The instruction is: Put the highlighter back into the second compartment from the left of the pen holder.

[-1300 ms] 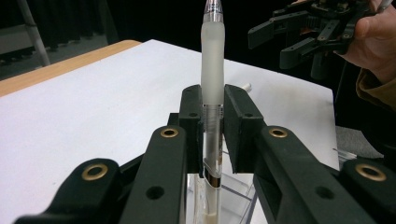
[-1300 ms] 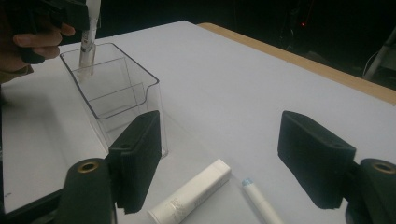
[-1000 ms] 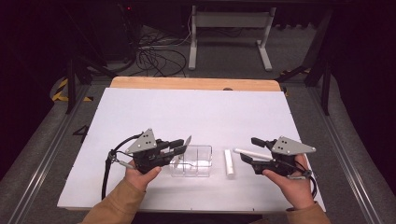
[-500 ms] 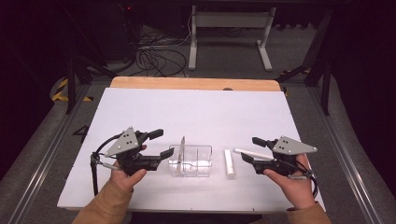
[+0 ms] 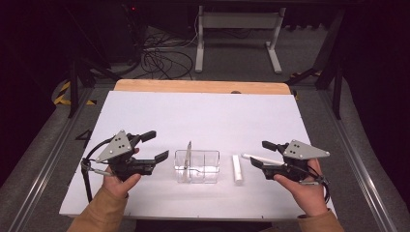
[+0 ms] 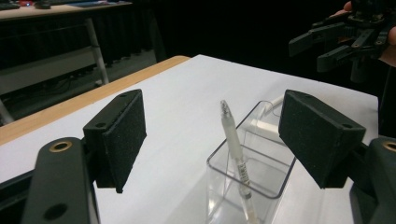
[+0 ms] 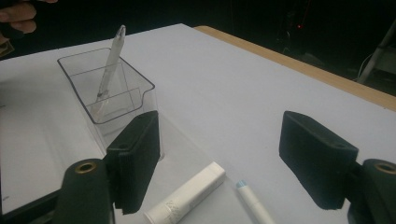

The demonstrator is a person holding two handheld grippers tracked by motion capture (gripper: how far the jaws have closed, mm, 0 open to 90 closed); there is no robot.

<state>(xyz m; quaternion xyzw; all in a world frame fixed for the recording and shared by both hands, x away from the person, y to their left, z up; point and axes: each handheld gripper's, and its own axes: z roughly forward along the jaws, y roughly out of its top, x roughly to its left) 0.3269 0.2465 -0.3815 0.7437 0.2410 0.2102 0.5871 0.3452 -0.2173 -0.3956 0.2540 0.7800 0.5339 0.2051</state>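
A clear plastic box point(image 5: 208, 166) stands on the white table, with a translucent pen point(image 5: 187, 155) leaning upright in its left end. My left gripper point(image 5: 161, 144) is a short way left of the box. Its jaws have just been opening and nothing is between them. In the left gripper view the pen point(image 6: 232, 140) and box point(image 6: 261, 179) lie ahead, beyond the pads point(image 6: 122, 135). My right gripper point(image 5: 257, 153) stands open at the right. A white marker point(image 5: 237, 168) and a thin white pen point(image 5: 263, 158) lie on the table near it, also seen as marker point(image 7: 187, 193) and pen point(image 7: 252, 203).
The white tabletop point(image 5: 203, 121) ends in a wooden strip point(image 5: 200, 86) at the far side. Beyond it are a desk frame point(image 5: 237, 29) and floor cables point(image 5: 159, 58). Metal rails point(image 5: 353, 159) run along both sides of the table.
The left gripper let go of the pen, which now stands in the box, opened and drew back to the left. The right gripper kept still.
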